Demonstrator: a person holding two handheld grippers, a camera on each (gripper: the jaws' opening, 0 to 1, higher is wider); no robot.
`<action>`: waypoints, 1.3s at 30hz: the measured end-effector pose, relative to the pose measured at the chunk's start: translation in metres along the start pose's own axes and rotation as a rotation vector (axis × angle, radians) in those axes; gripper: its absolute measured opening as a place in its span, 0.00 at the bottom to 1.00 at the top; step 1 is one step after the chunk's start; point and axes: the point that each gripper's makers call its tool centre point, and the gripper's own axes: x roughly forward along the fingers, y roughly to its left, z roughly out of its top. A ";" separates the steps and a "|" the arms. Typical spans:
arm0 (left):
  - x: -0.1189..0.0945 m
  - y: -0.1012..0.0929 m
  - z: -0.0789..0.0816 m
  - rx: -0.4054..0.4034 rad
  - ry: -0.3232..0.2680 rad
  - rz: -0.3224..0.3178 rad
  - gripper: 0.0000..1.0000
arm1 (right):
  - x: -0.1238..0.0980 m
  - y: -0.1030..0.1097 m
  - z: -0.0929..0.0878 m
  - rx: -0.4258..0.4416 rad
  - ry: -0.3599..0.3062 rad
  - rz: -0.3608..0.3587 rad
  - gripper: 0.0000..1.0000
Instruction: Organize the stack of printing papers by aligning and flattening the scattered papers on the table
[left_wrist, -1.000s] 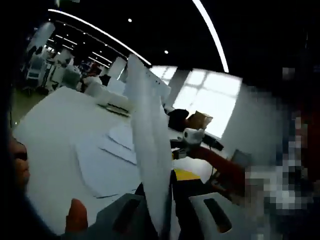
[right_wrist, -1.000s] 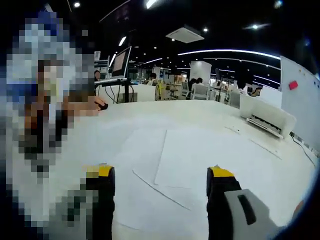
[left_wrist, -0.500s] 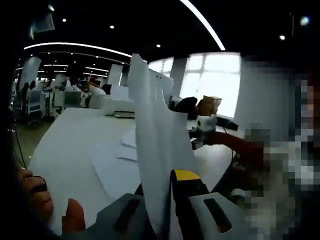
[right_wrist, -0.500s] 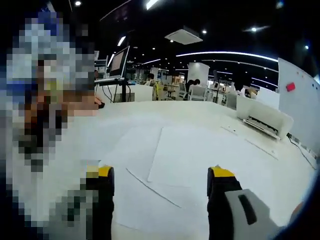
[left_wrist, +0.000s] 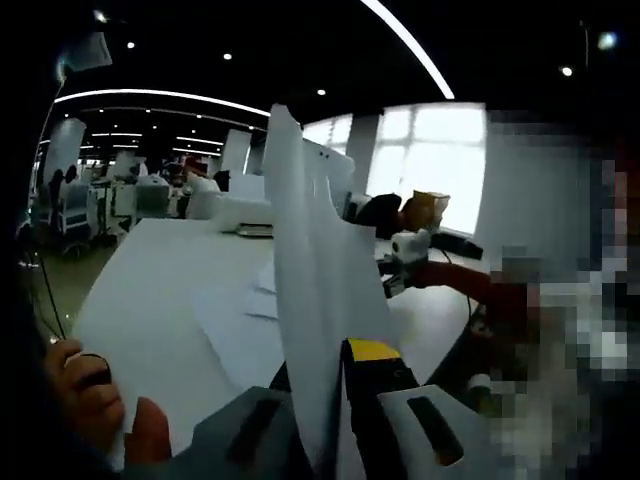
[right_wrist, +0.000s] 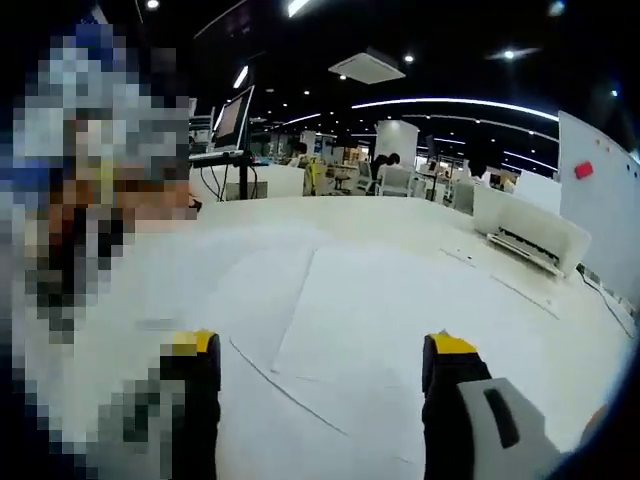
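Note:
In the left gripper view my left gripper (left_wrist: 325, 400) is shut on a sheaf of white paper sheets (left_wrist: 310, 270) that stands upright, edge-on, above the table. More loose sheets (left_wrist: 245, 320) lie flat on the white table (left_wrist: 150, 290) behind it. A hand (left_wrist: 95, 405) shows at the lower left. In the right gripper view my right gripper (right_wrist: 320, 365) is open, its yellow-tipped fingers (right_wrist: 450, 350) above overlapping scattered sheets (right_wrist: 370, 320) that lie flat on the white table (right_wrist: 200, 260), with nothing between the jaws.
A white printer (right_wrist: 530, 235) sits at the table's far right and also appears as a printer (left_wrist: 225, 210) in the left gripper view. A monitor on a stand (right_wrist: 232, 130) is at the back left. The other gripper's arm and red sleeve (left_wrist: 440, 275) reach across the table.
Both views have shifted slightly with the hands. The right gripper has come a little lower and nearer over the flat sheets. The left gripper keeps its hold on the upright sheets.

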 end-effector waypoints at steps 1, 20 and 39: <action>-0.001 0.001 0.001 0.001 -0.003 0.003 0.06 | 0.004 -0.002 -0.001 0.001 0.000 -0.001 0.79; -0.008 0.009 0.009 -0.011 -0.021 0.014 0.06 | 0.034 -0.032 -0.024 0.092 -0.001 -0.042 0.58; -0.011 0.005 0.012 0.001 -0.027 0.015 0.06 | 0.031 -0.006 -0.011 -0.034 0.059 0.010 0.57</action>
